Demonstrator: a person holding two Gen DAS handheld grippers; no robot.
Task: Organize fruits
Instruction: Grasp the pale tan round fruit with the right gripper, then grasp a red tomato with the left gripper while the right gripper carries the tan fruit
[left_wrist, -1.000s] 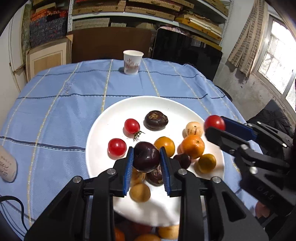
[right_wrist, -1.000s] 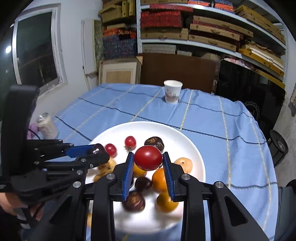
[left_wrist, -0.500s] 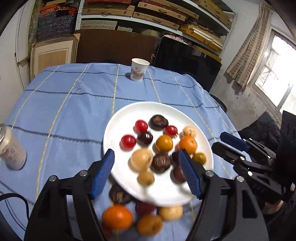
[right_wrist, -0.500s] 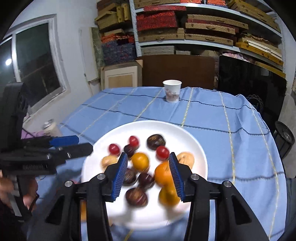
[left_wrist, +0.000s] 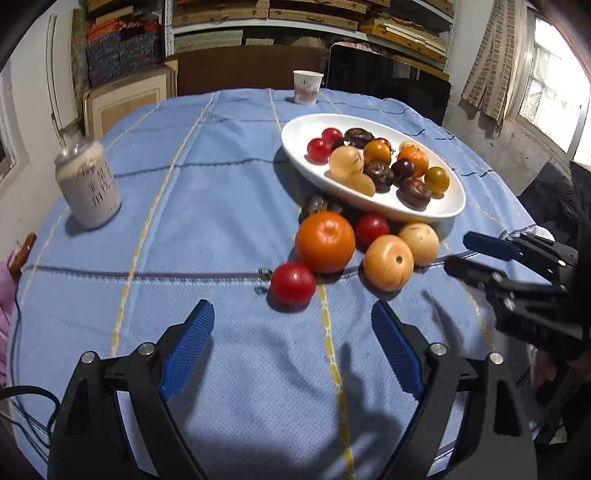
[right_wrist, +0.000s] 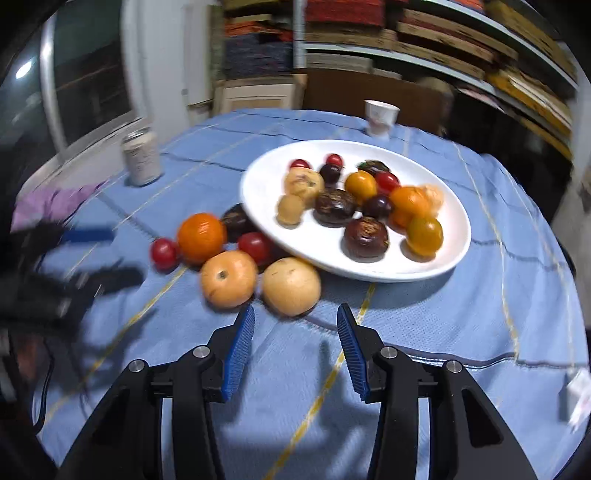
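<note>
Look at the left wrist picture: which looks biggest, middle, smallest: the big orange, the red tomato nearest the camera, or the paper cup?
1. Orange, the largest.
2. Red tomato.
3. Paper cup, the smallest, though it stands far back on the table, so it may only look small.

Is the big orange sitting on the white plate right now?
No, the big orange rests on the blue tablecloth in front of the white plate, among other loose fruit.
</note>
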